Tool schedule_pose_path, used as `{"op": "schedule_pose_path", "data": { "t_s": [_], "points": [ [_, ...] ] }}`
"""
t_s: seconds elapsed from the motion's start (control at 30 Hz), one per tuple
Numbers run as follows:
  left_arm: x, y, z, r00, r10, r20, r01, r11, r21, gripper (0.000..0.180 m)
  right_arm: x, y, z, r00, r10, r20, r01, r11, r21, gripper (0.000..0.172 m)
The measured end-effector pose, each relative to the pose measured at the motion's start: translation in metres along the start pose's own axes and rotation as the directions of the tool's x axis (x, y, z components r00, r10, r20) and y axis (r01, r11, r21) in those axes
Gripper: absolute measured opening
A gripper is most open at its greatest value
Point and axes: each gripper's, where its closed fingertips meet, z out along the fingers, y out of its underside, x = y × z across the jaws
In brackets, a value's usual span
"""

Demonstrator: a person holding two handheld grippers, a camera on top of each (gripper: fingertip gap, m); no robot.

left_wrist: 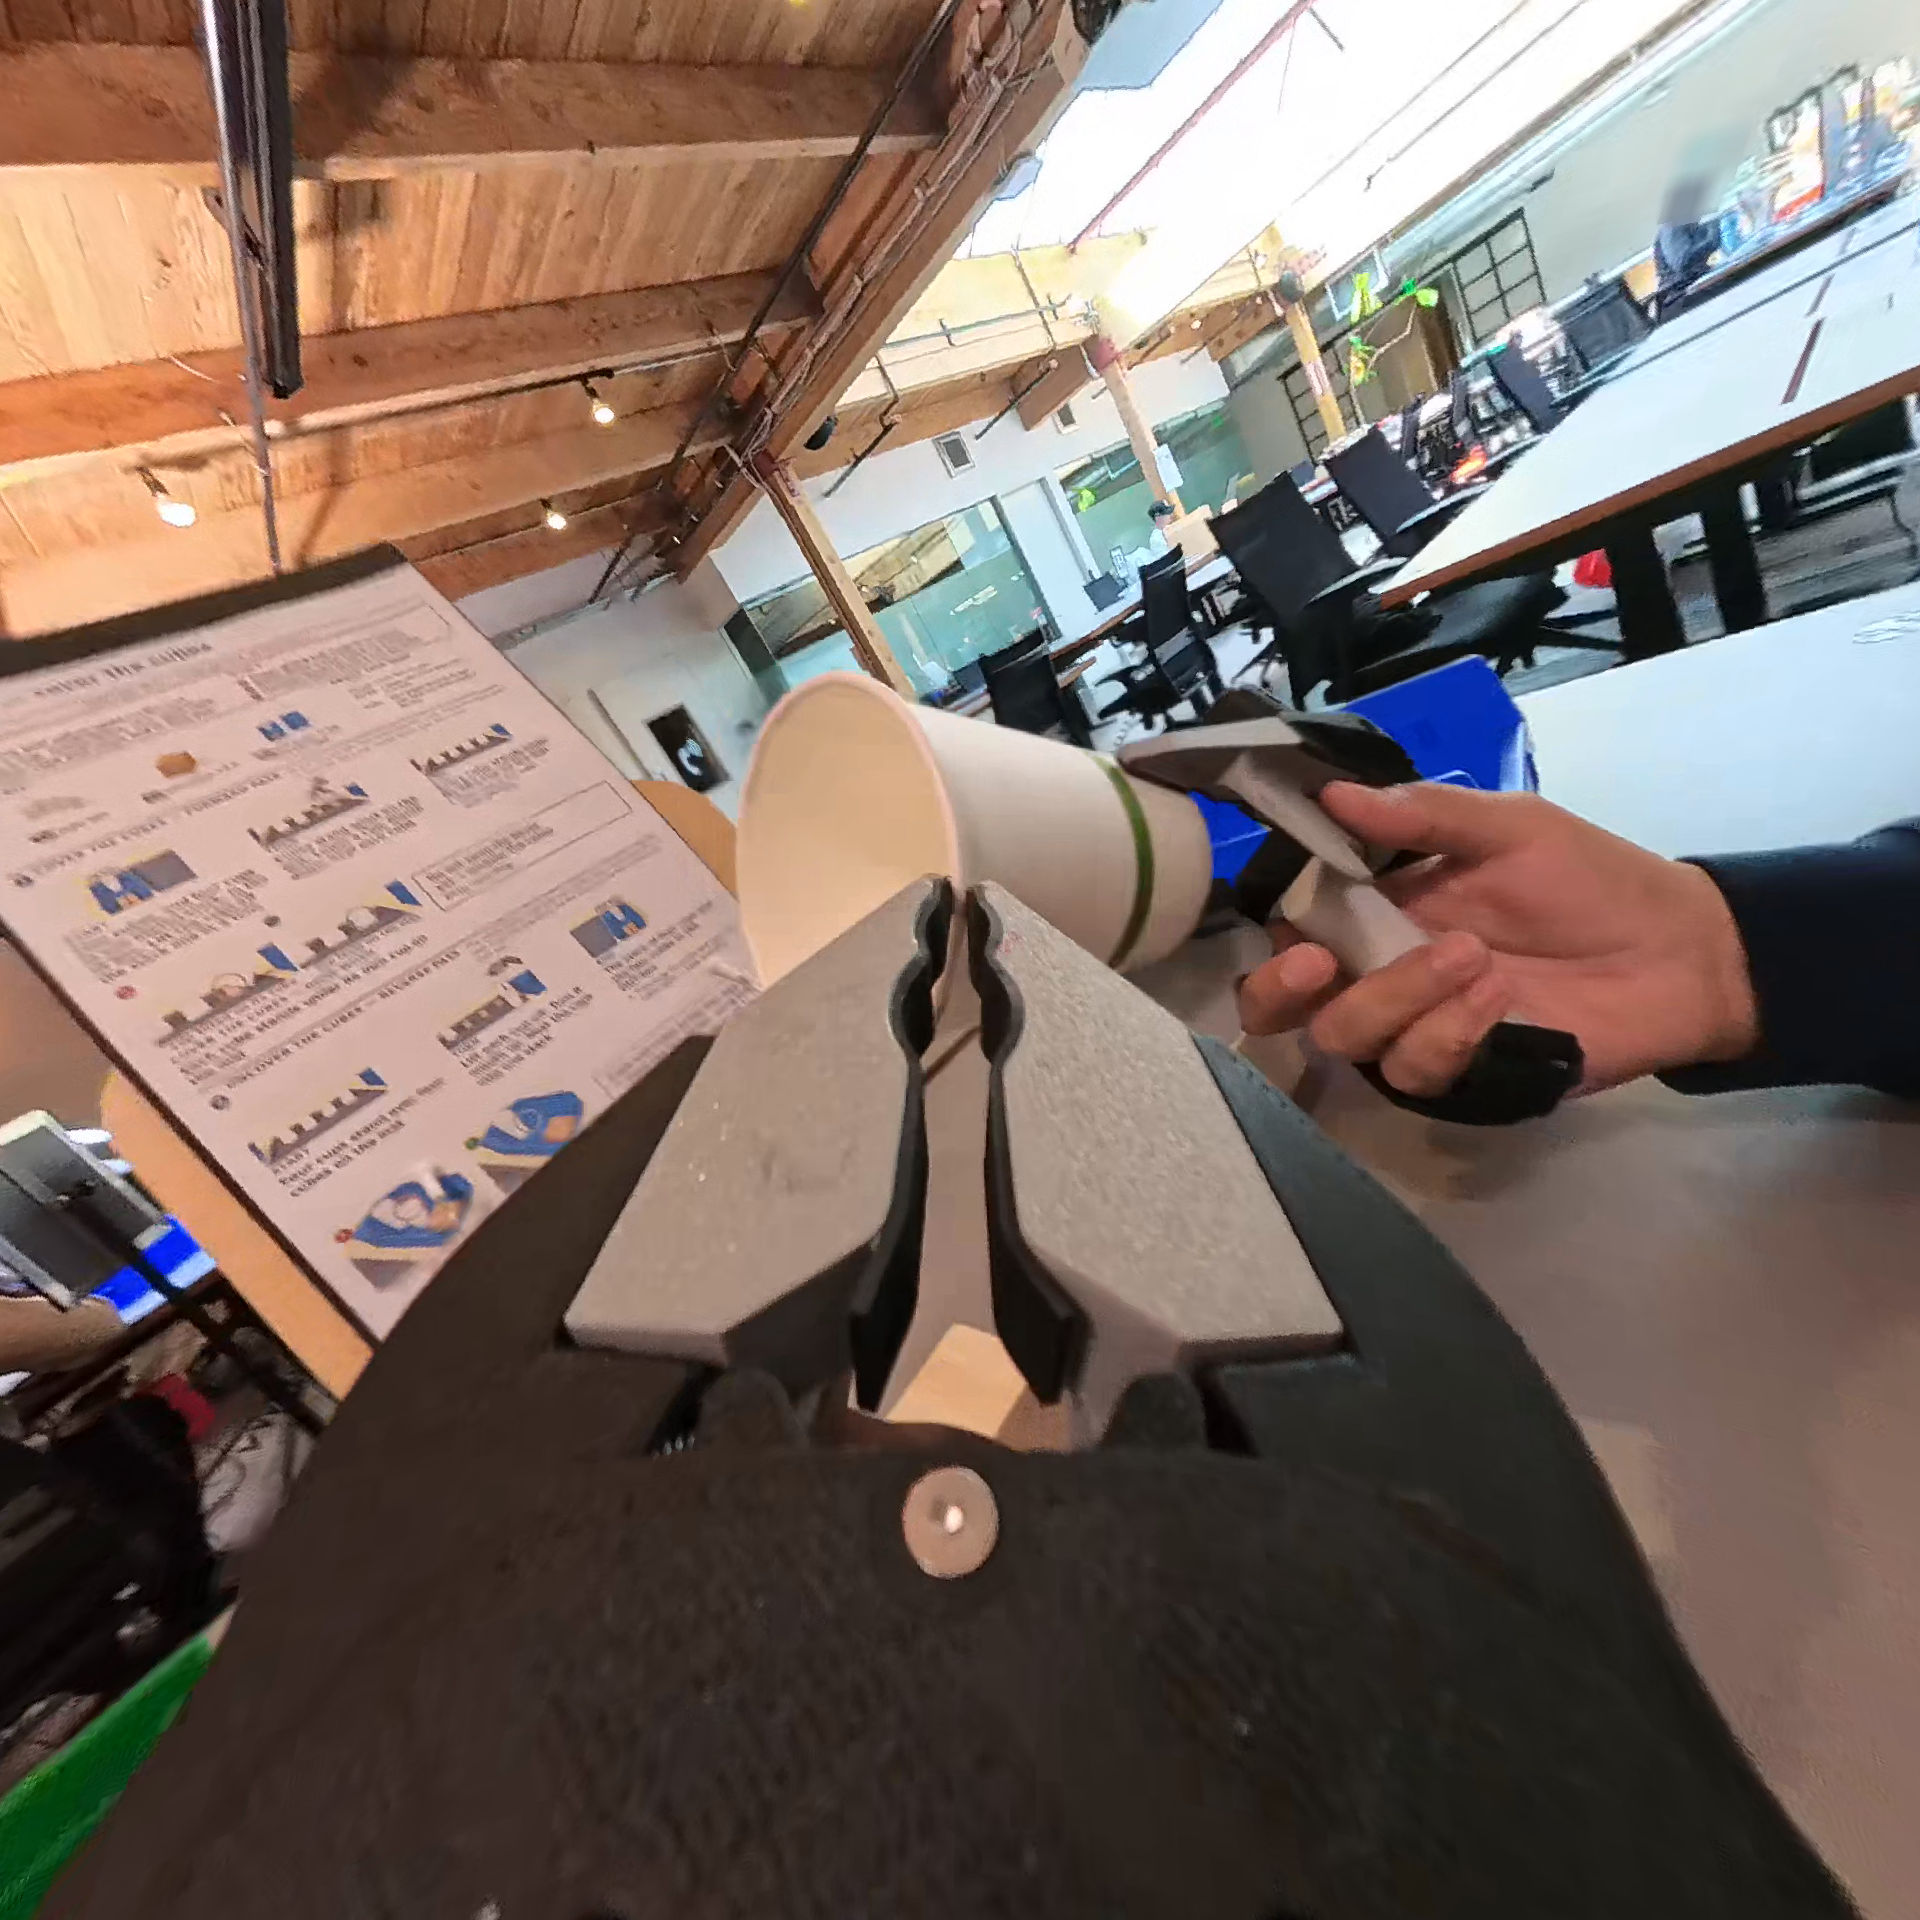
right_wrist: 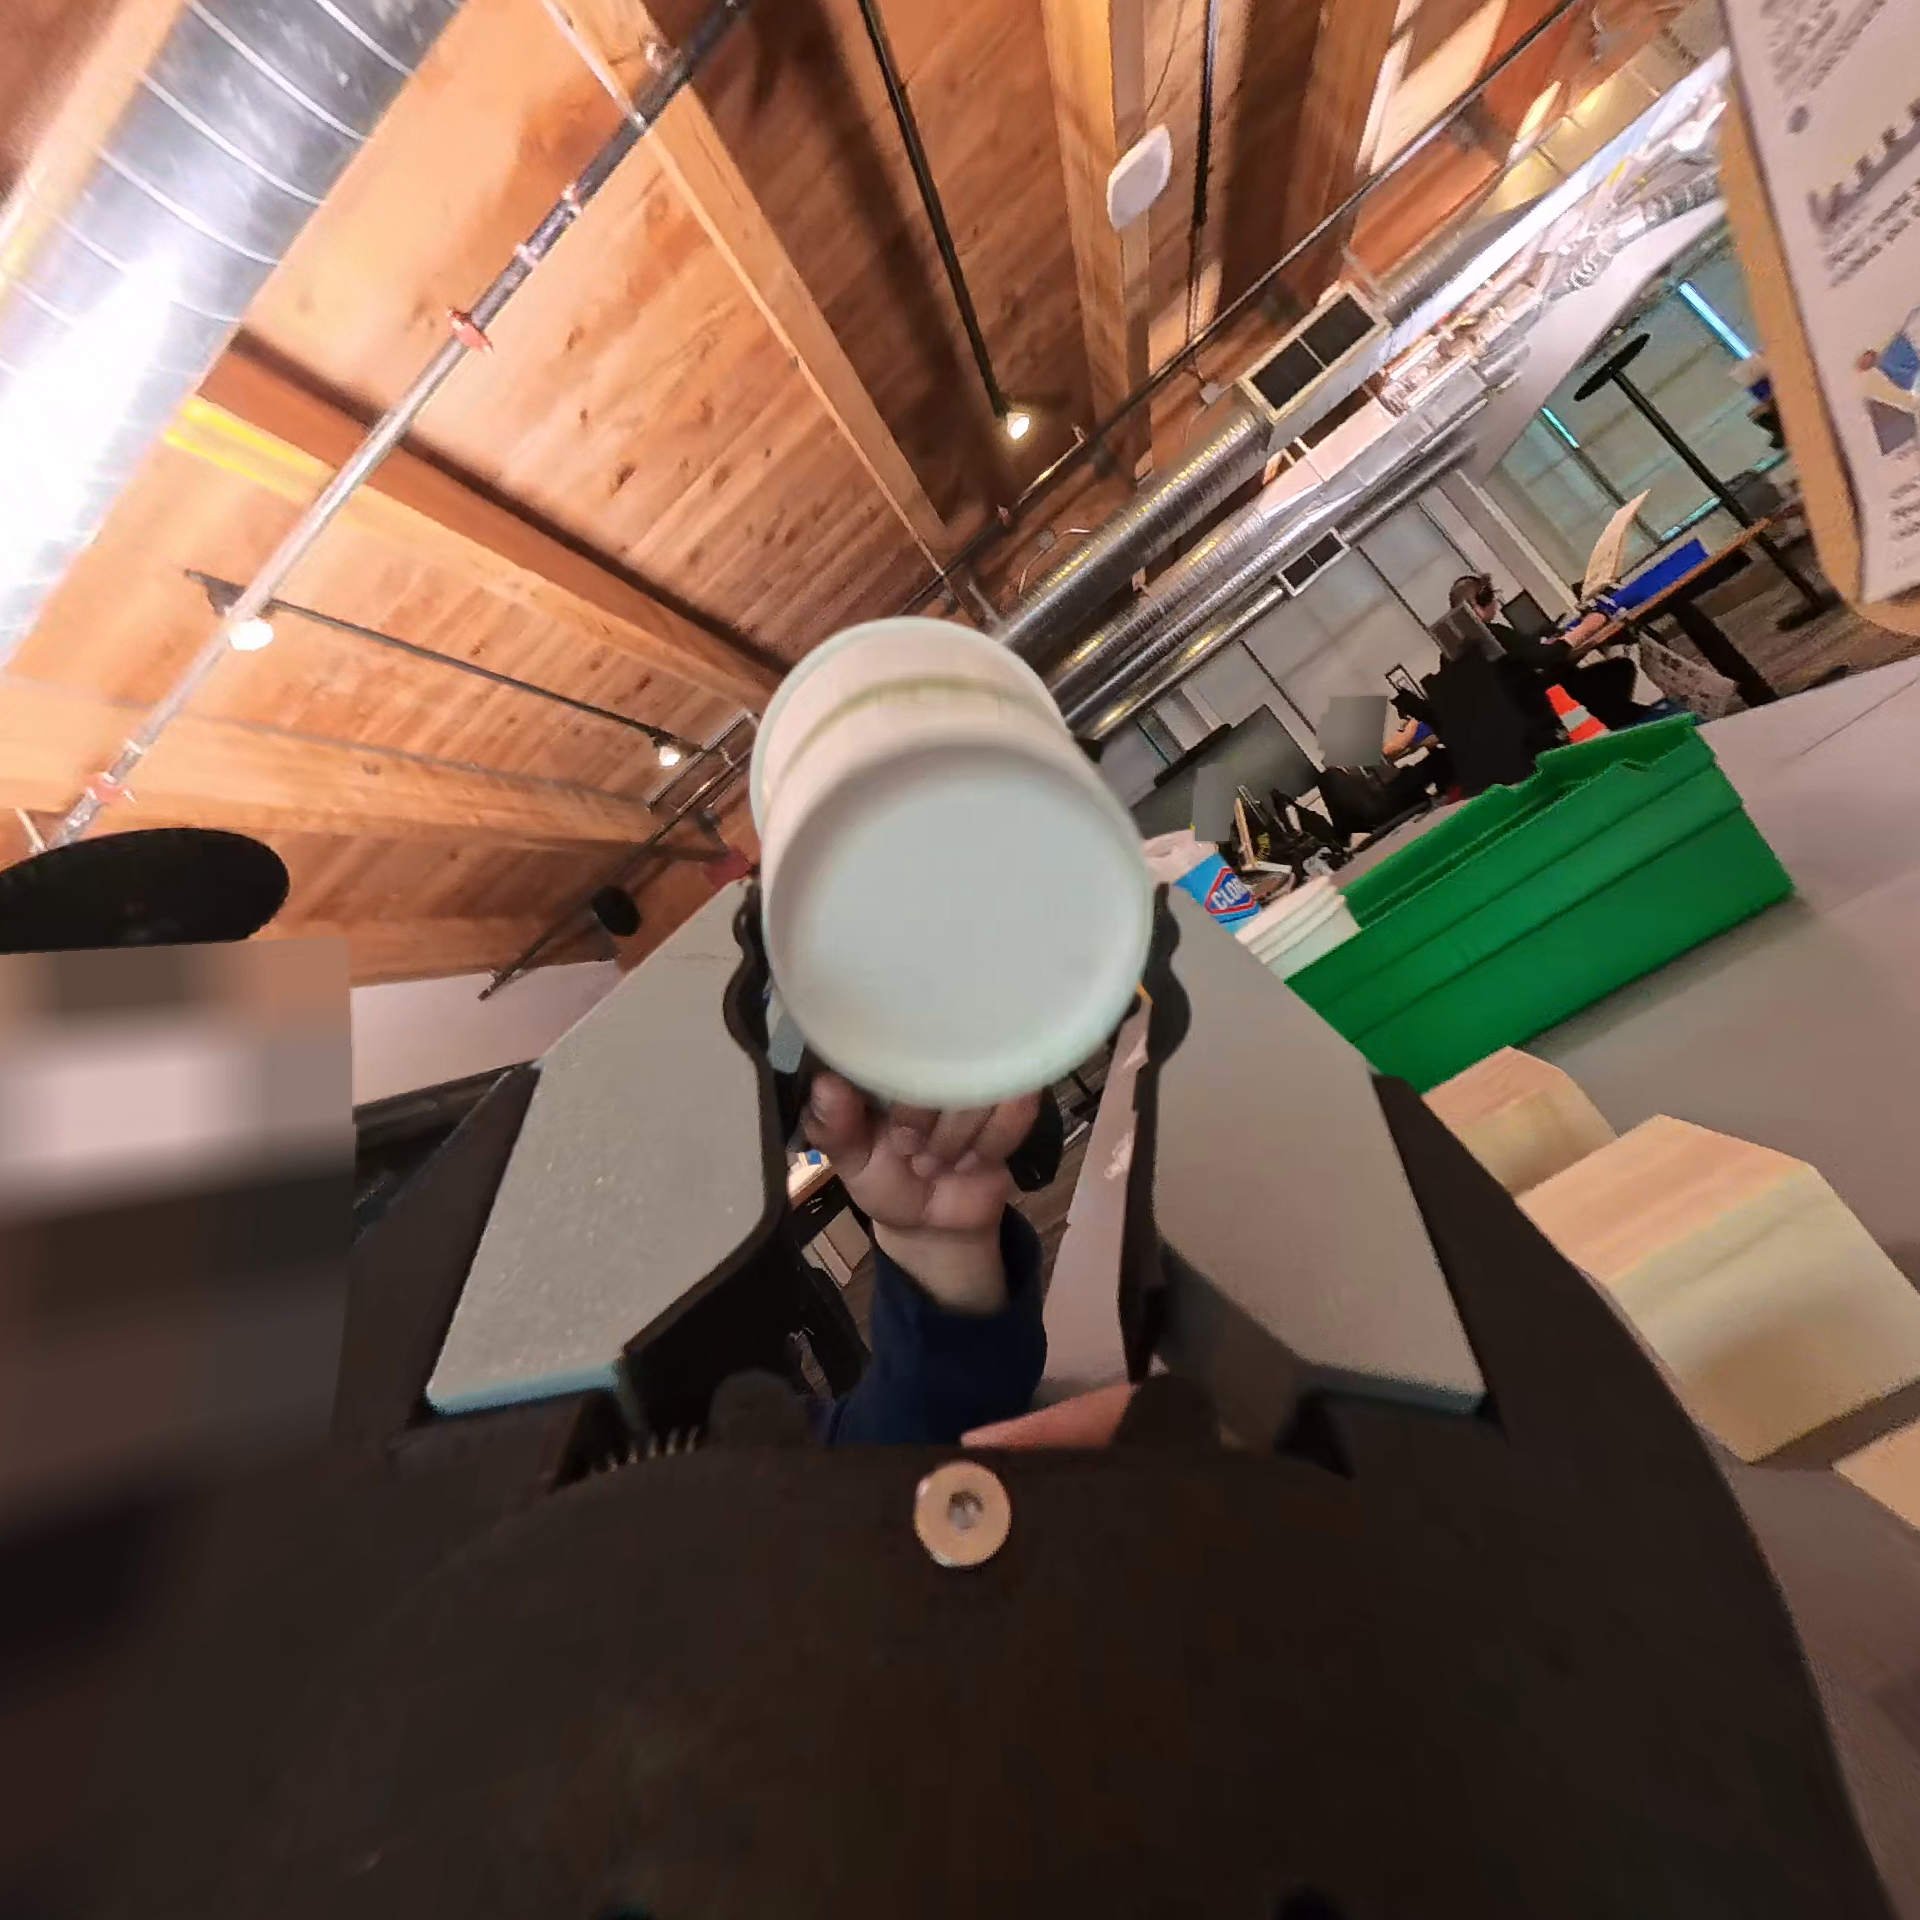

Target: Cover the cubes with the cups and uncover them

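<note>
Our left claw [left_wrist: 958, 902] pinches the cup [left_wrist: 997, 821] rim; the right [right_wrist: 951, 971] apparently clamps its base; next, separate the stack.

A grey table [right_wrist: 1766, 997] carries a green plastic bin [right_wrist: 1558, 925] at its far side, with a white cup stack [right_wrist: 1304, 930] just left of it, and pale wooden cubes [right_wrist: 1725, 1278] near its right side.
</note>
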Motion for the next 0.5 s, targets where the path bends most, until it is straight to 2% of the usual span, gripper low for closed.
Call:
{"op": "schedule_pose_path", "data": {
  "t_s": [0.2, 0.27, 0.33, 0.5],
  "points": [
    [0.009, 0.015, 0.003, 0.995, -0.086, -0.045, 0.087, 0.996, 0.006, 0.001, 0.017, 0.006, -0.001, 0.997, -0.013, -0.077, 0.011, 1.000, -0.027, 0.081],
    [0.003, 0.020, 0.001, 0.996, -0.087, -0.014, 0.087, 0.996, 0.004, 0.001, 0.015, 0.002, -0.003, 0.998, -0.008, -0.056, 0.008, 1.000, -0.005, 0.073],
    [0.001, 0.026, 0.001, 0.993, -0.119, -0.018, 0.119, 0.993, -0.002, 0.001, 0.013, -0.002, -0.005, 0.999, 0.000, -0.046, 0.000, 1.000, 0.018, 0.073],
    [0.004, 0.040, 0.008, 0.991, -0.133, -0.026, 0.132, 0.991, -0.034, 0.001, 0.023, -0.010, -0.011, 0.992, -0.025, -0.122, 0.031, 0.998, 0.046, 0.069]
  ]
}}
